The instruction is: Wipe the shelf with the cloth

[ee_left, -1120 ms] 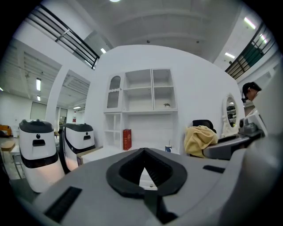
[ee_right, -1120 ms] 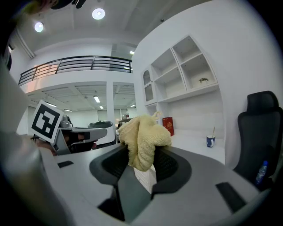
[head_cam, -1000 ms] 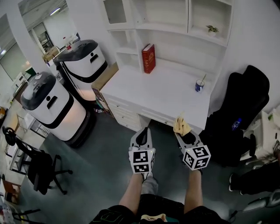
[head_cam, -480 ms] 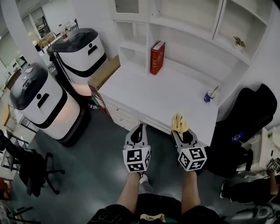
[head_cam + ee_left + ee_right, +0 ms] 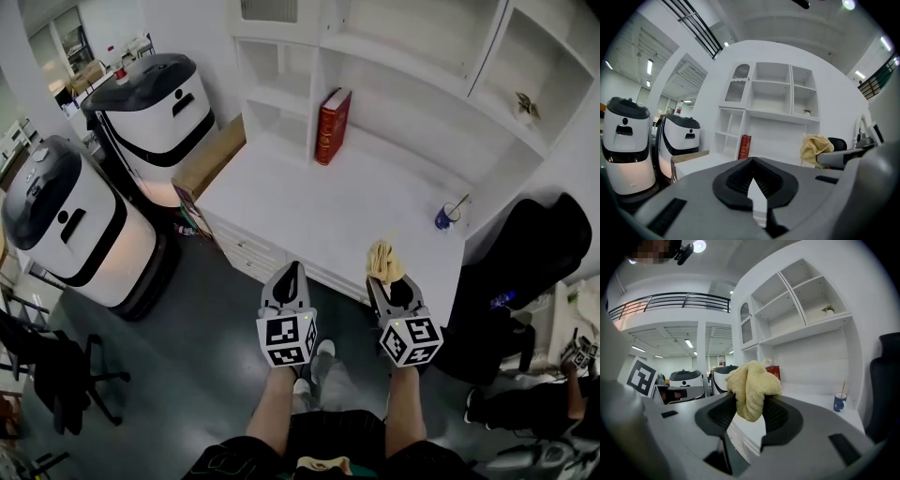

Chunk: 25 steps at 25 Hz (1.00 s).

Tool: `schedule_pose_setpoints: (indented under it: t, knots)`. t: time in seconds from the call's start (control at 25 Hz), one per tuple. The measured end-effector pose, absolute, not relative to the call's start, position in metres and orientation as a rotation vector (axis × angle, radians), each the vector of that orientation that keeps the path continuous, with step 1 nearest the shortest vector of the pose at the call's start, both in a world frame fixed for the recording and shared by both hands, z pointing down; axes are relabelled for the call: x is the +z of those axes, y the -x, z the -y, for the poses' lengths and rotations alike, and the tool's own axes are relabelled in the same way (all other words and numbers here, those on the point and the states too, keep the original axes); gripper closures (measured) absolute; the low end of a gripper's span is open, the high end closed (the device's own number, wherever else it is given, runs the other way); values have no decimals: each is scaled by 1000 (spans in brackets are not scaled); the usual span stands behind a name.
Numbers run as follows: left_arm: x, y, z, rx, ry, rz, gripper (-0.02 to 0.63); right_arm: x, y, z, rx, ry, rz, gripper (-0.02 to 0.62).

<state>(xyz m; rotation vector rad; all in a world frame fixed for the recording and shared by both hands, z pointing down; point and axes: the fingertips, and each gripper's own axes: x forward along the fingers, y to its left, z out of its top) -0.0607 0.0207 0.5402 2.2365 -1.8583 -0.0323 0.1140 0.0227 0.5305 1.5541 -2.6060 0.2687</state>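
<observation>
- Head view: a white desk (image 5: 309, 202) below the shelf (image 5: 394, 56) at 12 o'clock bears one red book (image 5: 331, 127) and one blue cup (image 5: 443, 218). Two white machines (image 5: 61, 225) stand at 9 o'clock.
- Left gripper view: the left gripper (image 5: 752, 159) has its jaws together, holding nothing.
- Right gripper view: the right gripper (image 5: 749, 401) is clamped on one yellow cloth (image 5: 751, 387).

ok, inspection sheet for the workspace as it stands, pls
Surface: white desk under the shelf unit, mostly bare.
Job's things: yellow cloth held in the air in front of the desk; not touching the shelf unit.
Clutter: red book upright at the back of the desk; blue cup with a stick in it at the desk's right; small plant in an upper compartment.
Grippers: left gripper shut, empty; right gripper shut on the yellow cloth.
Cables: nothing seen.
Surroundings: two white machines and a cardboard box left of the desk; black bag to its right; office chair on the floor.
</observation>
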Motion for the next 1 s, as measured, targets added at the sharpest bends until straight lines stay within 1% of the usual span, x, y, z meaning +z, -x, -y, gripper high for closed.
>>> schedule_pose_setpoints:
  t: [0.16, 0.52, 0.68, 0.8, 1.0]
  knots:
    - [543, 54, 13, 10, -2273, 1831, 607, 539, -121, 16, 321, -1593, 2582, 428]
    - [504, 69, 139, 7, -2279, 1977, 607, 513, -102, 146, 297, -1553, 2711, 428]
    - [496, 58, 184, 30, -2344, 1894, 607, 510, -103, 195, 331, -1561, 2740, 428]
    - [488, 46, 209, 37, -2401, 1844, 607, 508, -99, 225, 348, -1553, 2778, 428]
    - [479, 44, 239, 100, -2399, 1912, 607, 503, -93, 251, 357, -1500, 2827, 428]
